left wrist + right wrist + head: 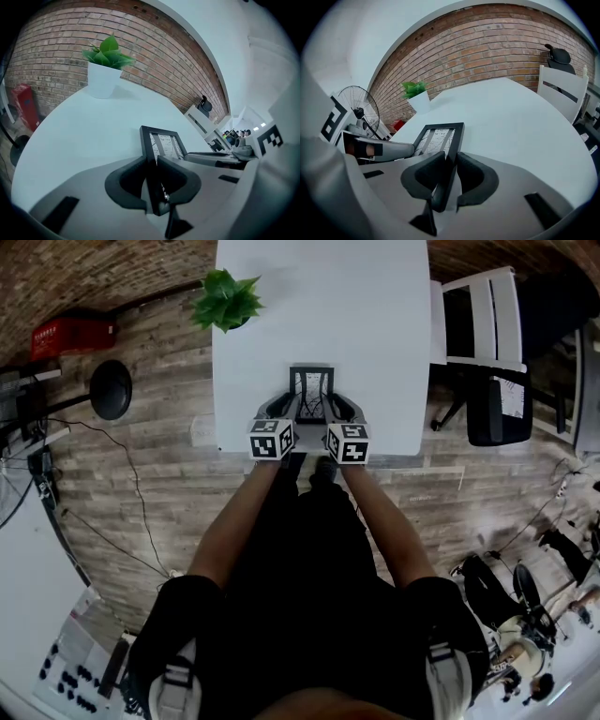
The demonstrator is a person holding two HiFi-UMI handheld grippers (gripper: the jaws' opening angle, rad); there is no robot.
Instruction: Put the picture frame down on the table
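Note:
A black picture frame with a pale printed sheet inside is held over the near edge of the white table, tilted back. My left gripper is shut on the picture frame's left side, and my right gripper is shut on its right side. The frame's lower part is hidden between the jaws. I cannot tell whether its bottom edge touches the table.
A potted green plant in a white pot stands at the table's far left corner. White chairs and a black office chair stand to the right. A fan and a red crate are on the floor at left.

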